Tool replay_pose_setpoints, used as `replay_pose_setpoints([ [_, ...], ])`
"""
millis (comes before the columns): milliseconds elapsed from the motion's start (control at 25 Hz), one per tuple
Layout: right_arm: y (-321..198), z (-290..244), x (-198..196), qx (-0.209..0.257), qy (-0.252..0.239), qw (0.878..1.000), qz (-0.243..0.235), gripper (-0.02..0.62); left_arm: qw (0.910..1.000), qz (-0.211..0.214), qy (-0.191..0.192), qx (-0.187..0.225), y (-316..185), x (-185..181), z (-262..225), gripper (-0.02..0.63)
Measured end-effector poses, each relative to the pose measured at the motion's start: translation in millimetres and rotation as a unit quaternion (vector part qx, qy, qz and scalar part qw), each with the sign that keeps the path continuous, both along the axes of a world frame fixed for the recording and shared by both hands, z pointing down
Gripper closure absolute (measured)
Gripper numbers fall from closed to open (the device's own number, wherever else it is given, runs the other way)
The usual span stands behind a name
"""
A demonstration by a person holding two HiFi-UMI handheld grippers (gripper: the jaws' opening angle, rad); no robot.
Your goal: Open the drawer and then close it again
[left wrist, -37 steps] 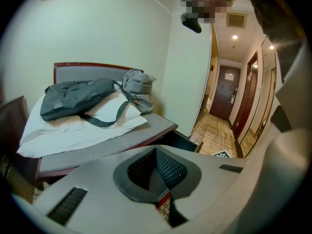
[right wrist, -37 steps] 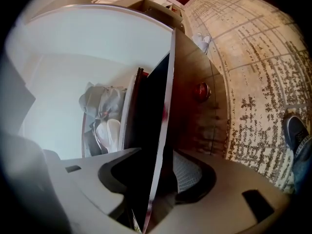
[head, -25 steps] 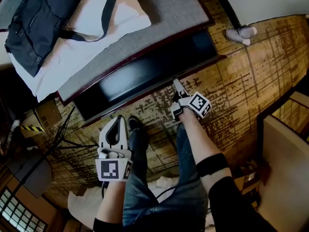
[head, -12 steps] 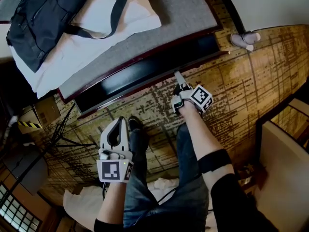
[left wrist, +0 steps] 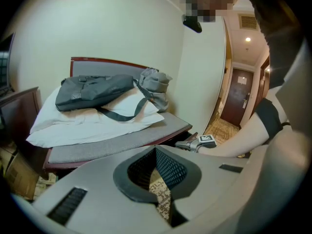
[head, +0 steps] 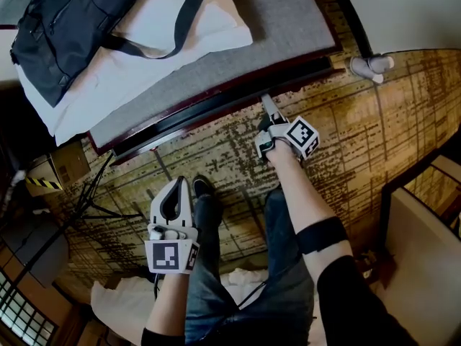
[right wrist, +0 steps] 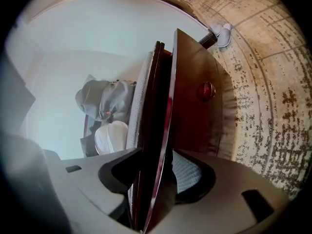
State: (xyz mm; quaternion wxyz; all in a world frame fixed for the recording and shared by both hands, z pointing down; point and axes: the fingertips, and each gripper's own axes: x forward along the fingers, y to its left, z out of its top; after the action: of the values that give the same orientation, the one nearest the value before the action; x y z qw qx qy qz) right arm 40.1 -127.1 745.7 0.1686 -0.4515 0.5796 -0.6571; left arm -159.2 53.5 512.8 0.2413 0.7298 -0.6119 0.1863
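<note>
Drawer [right wrist: 192, 126]: nearly home under the bed [head: 238, 42], with just a thin dark gap left. A second ago it stood wide open.
Right hand-held gripper [head: 266, 107]: pinching the drawer's front panel, moved in with it.
Left hand-held gripper [head: 178, 186]: pressed together, empty, beside the leg as before.

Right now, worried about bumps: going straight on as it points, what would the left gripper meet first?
Probably the drawer front under the bed, left of where the right gripper clamps it. If the left gripper tilts down enough, the carpet comes first. Depth is unclear.
</note>
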Motion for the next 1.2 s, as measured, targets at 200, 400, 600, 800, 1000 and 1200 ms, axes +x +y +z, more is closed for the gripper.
replay_pose_setpoints([
  [200, -17.3, -1.4, -9.3, 0.008, -0.009, 1.000, 0.008, 0.403, 1.0000, -0.003, -0.001, -0.003, -0.6, -2.4, 4.0, 0.603],
  [400, -36.8, -2.4, -19.7, 0.022, -0.024, 0.999, 0.013, 0.403, 0.9998, -0.017, -0.001, -0.008, -2.7, -12.5, 9.7, 0.603],
  [600, -46.3, -6.1, -22.9, 0.043, -0.046, 0.997, 0.036, 0.420, 0.9998, -0.020, 0.007, -0.005, -0.1, -16.2, 14.0, 0.603],
  [800, -45.5, -5.8, -23.0, 0.051, -0.058, 0.996, 0.052, 0.420, 0.9997, -0.022, 0.012, -0.007, 3.7, -19.2, 18.9, 0.603],
  [1000, -45.8, -5.0, -23.1, 0.060, -0.063, 0.995, 0.054, 0.420, 0.9991, -0.029, 0.024, -0.017, 3.5, -15.7, 19.3, 0.603],
  [1200, -42.8, -3.2, -18.1, 0.088, -0.098, 0.990, 0.054, 0.423, 0.9997, -0.019, 0.012, -0.013, 17.1, -16.6, 28.6, 0.603],
])
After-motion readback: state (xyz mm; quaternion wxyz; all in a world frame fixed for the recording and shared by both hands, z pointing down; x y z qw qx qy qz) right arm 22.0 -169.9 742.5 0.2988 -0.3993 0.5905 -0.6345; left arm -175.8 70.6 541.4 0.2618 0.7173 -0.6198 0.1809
